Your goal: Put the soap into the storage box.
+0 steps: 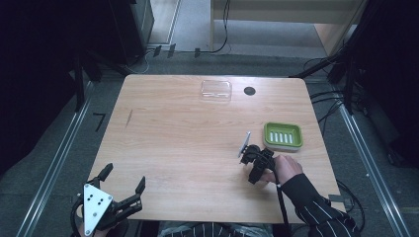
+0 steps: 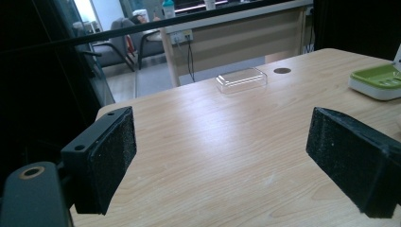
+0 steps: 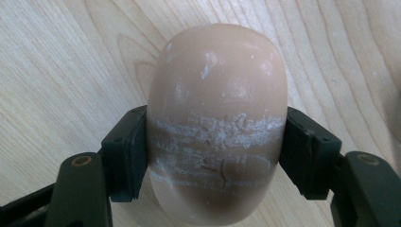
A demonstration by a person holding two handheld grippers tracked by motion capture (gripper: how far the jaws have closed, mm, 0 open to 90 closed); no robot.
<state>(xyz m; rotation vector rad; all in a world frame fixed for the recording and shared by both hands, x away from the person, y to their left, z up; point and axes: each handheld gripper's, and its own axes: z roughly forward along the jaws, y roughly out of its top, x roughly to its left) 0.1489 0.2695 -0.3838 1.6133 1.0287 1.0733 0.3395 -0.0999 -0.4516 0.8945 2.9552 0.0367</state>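
Soap [image 3: 217, 123], a rounded tan bar scuffed with whitish scrape marks across its middle, sits clamped between the right tongs [image 3: 215, 156] just over the desk [image 3: 61, 61]; the right gripper view shows this closely, while the high view hides the bar behind the right tongs [image 1: 254, 160], near a green soap dish [image 1: 282, 136]. The left tongs [image 1: 123, 185] hang wide apart at the desk's near-left corner. A clear lid [image 2: 241, 79] lies toward the far edge.

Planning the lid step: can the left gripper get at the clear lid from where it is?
Probably yes: the left gripper is open, with only bare table between it and the clear lid.
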